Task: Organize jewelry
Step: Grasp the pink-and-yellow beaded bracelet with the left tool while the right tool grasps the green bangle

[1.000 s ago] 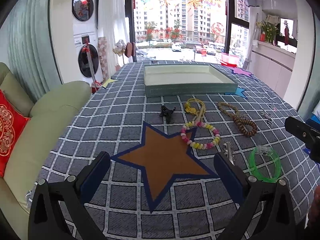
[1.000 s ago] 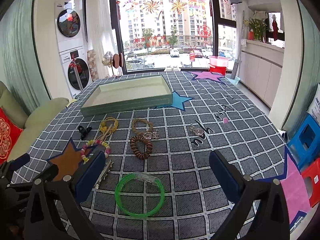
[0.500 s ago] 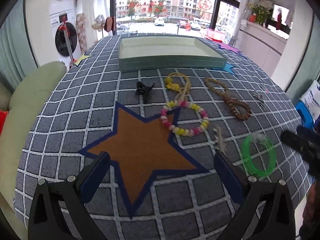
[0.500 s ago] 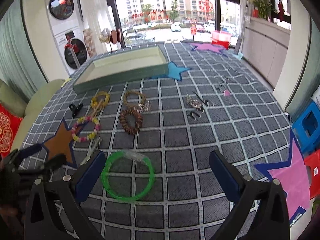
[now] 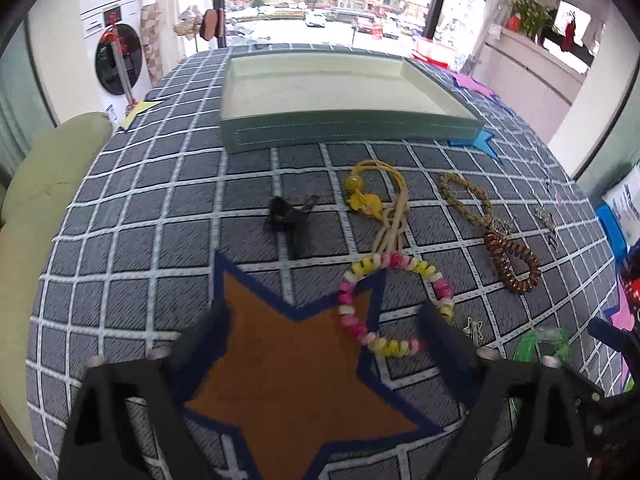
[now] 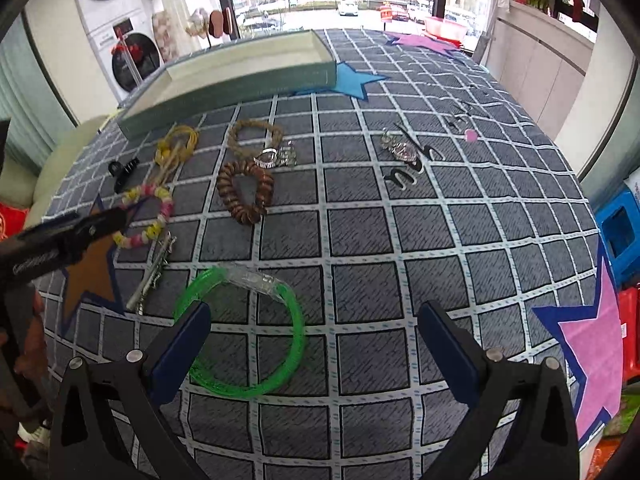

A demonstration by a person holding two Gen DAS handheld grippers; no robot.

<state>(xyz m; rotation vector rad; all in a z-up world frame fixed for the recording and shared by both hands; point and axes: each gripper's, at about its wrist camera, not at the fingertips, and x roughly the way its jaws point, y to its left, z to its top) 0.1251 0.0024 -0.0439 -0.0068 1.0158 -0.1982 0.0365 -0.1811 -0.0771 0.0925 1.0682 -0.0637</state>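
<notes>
A pink and yellow beaded bracelet lies on the checked cloth at the edge of an orange star patch. My left gripper hangs just above it, jaws closing but still wide; part of the bracelet lies between them and no pad presses on it. In the right wrist view a green bangle lies flat under my right gripper, which is open, its left finger over the bangle's left side. A shallow teal tray with nothing in it stands at the far side.
Spread in front of the tray are a black hair clip, a yellow cord necklace, a braided tan bracelet, a brown coil tie and a silver clip. Small pins lie to the right. A sofa flanks the table's left edge.
Both grippers have tilted down and come closer to the cloth. The left one moved forward up to the beaded bracelet; the right one sank over the green bangle.
</notes>
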